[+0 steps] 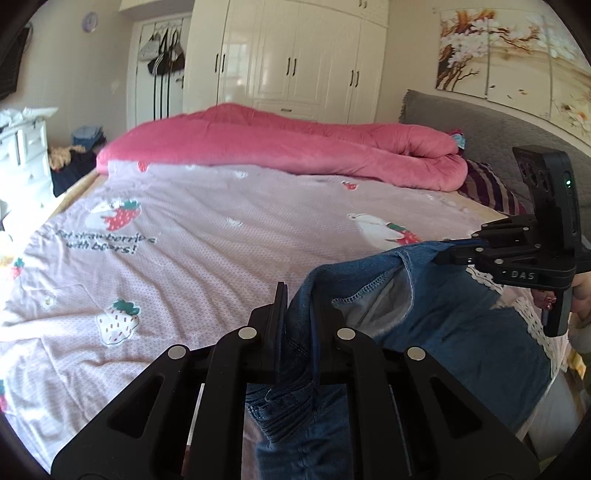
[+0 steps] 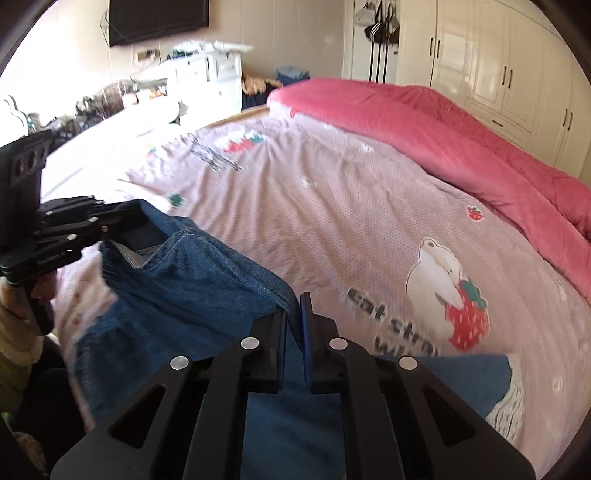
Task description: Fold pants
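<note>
While both fingers pinch the jeans (image 1: 436, 317): "DAS" (image 1: 522, 275) on right gripper (image 1: 448, 254).

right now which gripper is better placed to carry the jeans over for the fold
Neither alone. The left gripper and the right gripper are each shut on the jeans, the cloth stretched between them above the pink sheet. They should probably move together.

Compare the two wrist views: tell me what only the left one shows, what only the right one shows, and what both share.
Only the left: the floral painting, grey headboard and striped pillow.
Only the right: the wall-mounted TV.
Both: the jeans held by both grippers, left gripper, right gripper, the pink quilt, strawberry-print sheet and white wardrobe.
</note>
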A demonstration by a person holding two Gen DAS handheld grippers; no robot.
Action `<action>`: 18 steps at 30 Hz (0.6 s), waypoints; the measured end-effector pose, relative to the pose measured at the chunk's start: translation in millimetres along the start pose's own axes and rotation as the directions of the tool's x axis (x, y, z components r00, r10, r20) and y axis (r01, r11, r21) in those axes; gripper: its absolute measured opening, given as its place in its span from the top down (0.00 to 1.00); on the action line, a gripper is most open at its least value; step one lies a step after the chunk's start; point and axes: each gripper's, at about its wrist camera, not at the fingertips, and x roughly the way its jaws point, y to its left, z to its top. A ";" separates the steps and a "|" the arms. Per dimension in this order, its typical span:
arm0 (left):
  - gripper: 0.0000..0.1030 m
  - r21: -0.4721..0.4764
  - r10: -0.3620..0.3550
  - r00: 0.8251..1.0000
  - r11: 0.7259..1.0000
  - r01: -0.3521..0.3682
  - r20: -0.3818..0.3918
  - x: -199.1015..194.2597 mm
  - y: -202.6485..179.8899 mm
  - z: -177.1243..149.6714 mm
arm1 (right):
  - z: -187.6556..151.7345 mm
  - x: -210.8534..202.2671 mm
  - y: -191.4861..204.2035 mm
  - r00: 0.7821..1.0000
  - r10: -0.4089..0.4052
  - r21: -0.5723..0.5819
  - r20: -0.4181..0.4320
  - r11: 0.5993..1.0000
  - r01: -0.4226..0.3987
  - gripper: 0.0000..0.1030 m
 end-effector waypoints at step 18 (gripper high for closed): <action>0.94 -0.022 -0.036 0.991 0.999 0.034 -0.126 -72.7 -31.9 -108.3 | -136.6 -44.9 105.3 0.979 0.167 0.022 -0.116 0.986 -0.166 0.94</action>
